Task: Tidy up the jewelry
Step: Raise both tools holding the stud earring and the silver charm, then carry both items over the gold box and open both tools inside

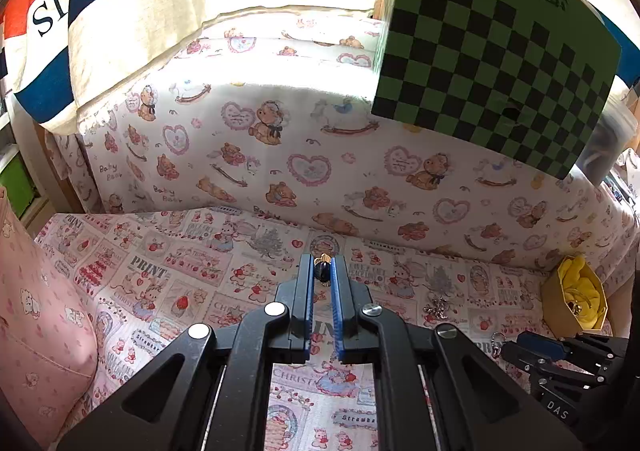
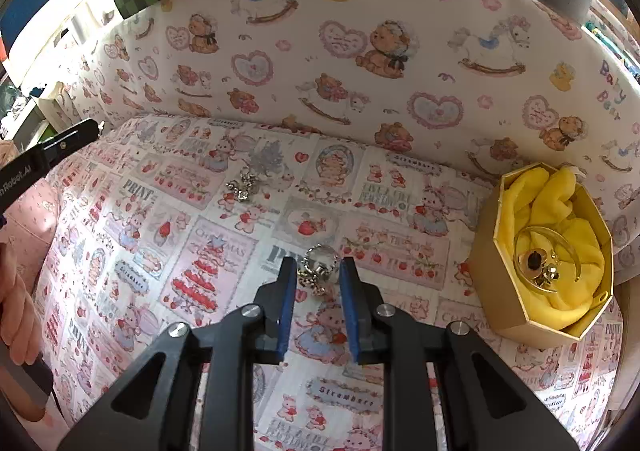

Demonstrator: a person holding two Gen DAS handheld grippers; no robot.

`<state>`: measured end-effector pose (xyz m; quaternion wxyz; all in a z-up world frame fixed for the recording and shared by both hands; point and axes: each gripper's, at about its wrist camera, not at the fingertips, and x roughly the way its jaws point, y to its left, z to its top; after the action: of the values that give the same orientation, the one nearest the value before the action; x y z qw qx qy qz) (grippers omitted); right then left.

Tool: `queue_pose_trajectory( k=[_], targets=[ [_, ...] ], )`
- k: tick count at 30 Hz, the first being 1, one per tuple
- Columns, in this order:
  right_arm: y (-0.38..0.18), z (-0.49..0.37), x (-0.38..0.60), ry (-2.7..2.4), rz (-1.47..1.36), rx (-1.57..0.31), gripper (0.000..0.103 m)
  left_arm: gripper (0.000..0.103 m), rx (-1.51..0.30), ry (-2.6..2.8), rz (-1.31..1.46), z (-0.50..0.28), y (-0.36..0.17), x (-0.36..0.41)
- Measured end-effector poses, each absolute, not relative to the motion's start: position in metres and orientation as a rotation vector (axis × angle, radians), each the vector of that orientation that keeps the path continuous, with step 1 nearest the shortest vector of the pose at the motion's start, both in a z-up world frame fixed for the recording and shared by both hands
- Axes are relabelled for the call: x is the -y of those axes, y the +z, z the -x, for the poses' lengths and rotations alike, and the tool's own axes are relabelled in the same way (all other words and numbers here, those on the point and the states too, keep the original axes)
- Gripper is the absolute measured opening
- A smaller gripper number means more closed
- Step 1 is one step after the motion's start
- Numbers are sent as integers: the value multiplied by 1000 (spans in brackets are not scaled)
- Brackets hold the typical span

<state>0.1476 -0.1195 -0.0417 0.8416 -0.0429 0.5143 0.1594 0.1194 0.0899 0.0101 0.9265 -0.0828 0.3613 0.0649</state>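
Note:
My left gripper [image 1: 322, 265] is shut on a small dark blue and gold jewel [image 1: 322, 269], held between its fingertips above the patterned cloth. My right gripper [image 2: 319, 271] is open, its fingertips on either side of a silver keyring piece [image 2: 318, 265] lying on the cloth. A second silver trinket [image 2: 242, 185] lies farther back left; it also shows in the left wrist view [image 1: 436, 308]. A gold octagonal box [image 2: 500, 283] lined with yellow cloth stands at the right and holds gold pieces inside a clear ring [image 2: 544, 259].
A padded teddy-bear print wall [image 2: 360, 51] rises behind the cloth. A pink cushion [image 1: 36, 311] lies at the left. A green checkered board [image 1: 492, 63] hangs above the back. The right gripper shows low right in the left wrist view [image 1: 560, 363].

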Motion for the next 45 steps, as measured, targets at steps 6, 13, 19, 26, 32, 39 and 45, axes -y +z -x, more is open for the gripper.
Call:
queue_pose_trajectory(
  k=[6,13,19,26,32,39,45],
  targets=[
    [-50,-150,109,324,91,-1096,21,7,-738,131,168,-119,10,-90],
    [-49,-152,109,301,64,-1078,17,7,-738,129,169,-119,10,-89],
    [-35,-148,115,307,56,-1038,16,7,-734,131,169,-118,11,-88],
    [-17,-136,120,331,43,-1004,16,7,-732,132,165,-117,12,-87],
    [1,-117,138,335,31,-947,16,7,-726,113,131,-114,15,-76],
    [24,-97,194,325,-103,-832,16,7,-712,-13,132,-98,25,-45],
    [30,-98,260,276,-311,-744,16,7,-648,-105,22,-72,36,17]
  ],
)
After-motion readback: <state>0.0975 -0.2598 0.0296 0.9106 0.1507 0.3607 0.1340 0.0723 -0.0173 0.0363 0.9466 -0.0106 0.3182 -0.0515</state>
